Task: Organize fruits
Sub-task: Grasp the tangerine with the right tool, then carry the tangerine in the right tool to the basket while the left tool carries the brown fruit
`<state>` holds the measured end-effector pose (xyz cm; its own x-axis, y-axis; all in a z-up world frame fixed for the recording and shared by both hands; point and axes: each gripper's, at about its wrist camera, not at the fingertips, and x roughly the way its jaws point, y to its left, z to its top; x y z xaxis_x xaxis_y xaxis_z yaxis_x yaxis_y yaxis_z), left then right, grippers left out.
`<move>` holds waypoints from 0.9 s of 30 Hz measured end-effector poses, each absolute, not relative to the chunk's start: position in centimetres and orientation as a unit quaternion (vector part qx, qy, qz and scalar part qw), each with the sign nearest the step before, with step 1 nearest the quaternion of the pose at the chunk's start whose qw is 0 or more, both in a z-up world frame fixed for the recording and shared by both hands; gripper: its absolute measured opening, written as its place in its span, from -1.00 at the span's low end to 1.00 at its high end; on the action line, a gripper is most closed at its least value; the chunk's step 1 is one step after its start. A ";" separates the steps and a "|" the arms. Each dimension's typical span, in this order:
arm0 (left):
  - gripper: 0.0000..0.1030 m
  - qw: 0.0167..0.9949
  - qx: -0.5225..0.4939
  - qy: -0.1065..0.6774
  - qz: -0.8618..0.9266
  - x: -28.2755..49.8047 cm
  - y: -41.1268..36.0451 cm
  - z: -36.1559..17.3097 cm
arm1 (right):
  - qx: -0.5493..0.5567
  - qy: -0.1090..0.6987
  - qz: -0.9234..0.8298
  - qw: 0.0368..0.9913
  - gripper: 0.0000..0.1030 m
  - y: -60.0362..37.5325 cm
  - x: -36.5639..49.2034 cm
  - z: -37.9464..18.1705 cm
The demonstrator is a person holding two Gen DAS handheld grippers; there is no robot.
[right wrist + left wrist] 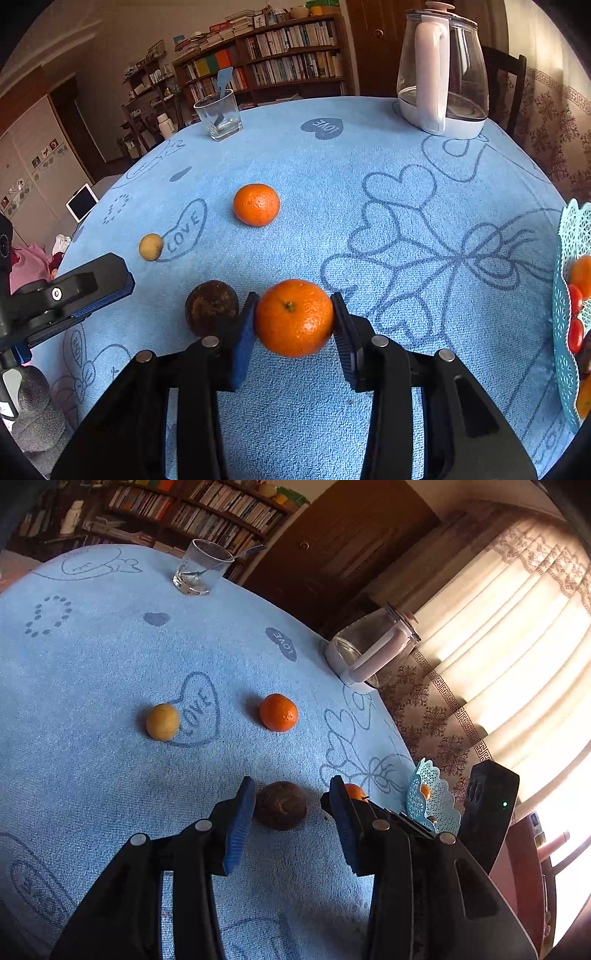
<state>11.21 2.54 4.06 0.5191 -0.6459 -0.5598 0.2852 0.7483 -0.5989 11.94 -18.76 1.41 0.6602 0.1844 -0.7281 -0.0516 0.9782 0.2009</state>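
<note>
Blue terry cloth (332, 177) printed with hearts and the word LOVE covers the worktop, and the fruit lies scattered across it. In the right wrist view the right gripper (294, 325) is clamped on a mandarin (294, 318): both ribbed pads press against its sides and its green stem faces the camera. The same mandarin shows only as an orange sliver (355, 791) behind a finger in the left wrist view. Just to its left, touching the outside of the right gripper's left finger, sits a dark brown round fruit (211, 307).

The left gripper (291, 805) hangs over that same brown fruit (280, 805) with its jaws apart; the fruit sits between the blue pads, with a gap showing on the right side and the left pad very near it, so no grip is visible. From the right wrist view one black finger of the left gripper (74, 295) reaches in from the left edge.

Farther back on the cloth, a second mandarin (256, 204) lies alone, and a small yellow fruit (150, 246) rests beside a printed LOVE heart; the two are well apart. At the right edge stands a turquoise lattice basket (570, 236) holding orange and red fruit. A drinking glass (218, 114) with a blue utensil in it stands near the far edge, and a glass kettle (443, 70) with a white handle stands at the far right corner. Bookshelves (280, 55) fill the wall behind.
</note>
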 end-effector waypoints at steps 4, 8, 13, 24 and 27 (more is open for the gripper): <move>-0.19 0.857 -0.179 0.409 -0.258 11.1 0.7 3.7 | 0.100 0.395 0.056 0.911 -0.22 -20.3 11.1 2.1; -0.18 0.863 -0.139 0.416 -0.251 11.2 -1.2 3.1 | 0.121 0.380 0.044 0.916 -0.22 -22.4 10.0 2.8; -0.16 0.864 -0.103 0.431 -0.240 11.6 -2.9 2.1 | 0.137 0.364 0.036 0.921 -0.22 -24.2 8.7 3.6; -0.12 0.877 -0.003 0.439 -0.196 12.0 -5.9 1.0 | 0.143 0.341 0.038 0.928 -0.22 -24.9 7.5 4.4; -0.14 0.880 0.008 0.436 -0.190 11.9 -6.2 0.9 | 0.144 0.337 0.038 0.930 -0.22 -25.1 7.1 4.6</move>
<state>11.94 -6.18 0.85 0.5486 -0.3270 -0.7695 0.3406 0.9279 -0.1515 7.09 -25.09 4.58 0.7697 0.1673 -0.6162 0.0264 0.9559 0.2925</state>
